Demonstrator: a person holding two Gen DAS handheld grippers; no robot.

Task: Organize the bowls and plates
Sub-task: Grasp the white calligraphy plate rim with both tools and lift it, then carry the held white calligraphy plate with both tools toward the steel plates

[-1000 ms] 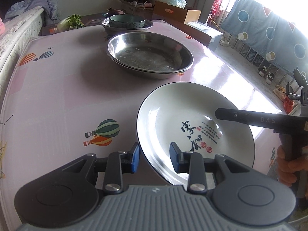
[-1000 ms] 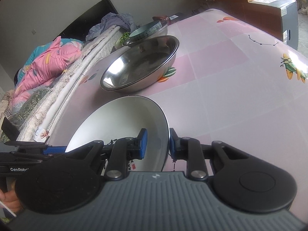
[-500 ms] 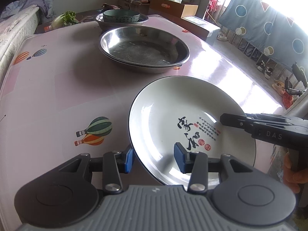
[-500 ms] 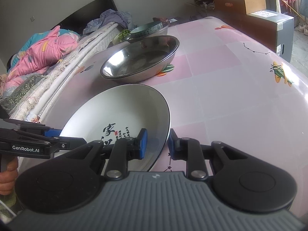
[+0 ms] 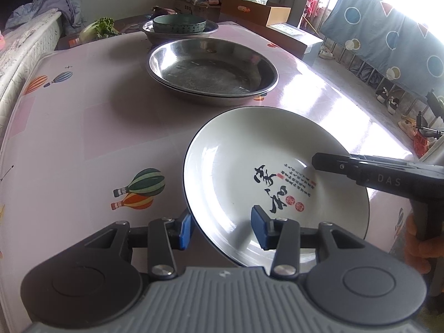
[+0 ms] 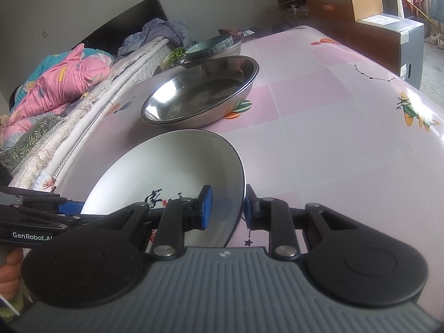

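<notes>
I see the white plate [image 5: 260,183] at lower right of the left wrist view, tilted above the pink table [image 5: 83,127]. My left gripper [image 5: 220,227] has its blue pads spread wide on either side of the plate's near rim, not pinching it. In the right wrist view, my right gripper [image 6: 226,206] straddles the plate's edge; I cannot tell if it pinches. Steel basins [image 5: 213,69] sit upper centre, a green bowl [image 5: 179,23] behind them.
</notes>
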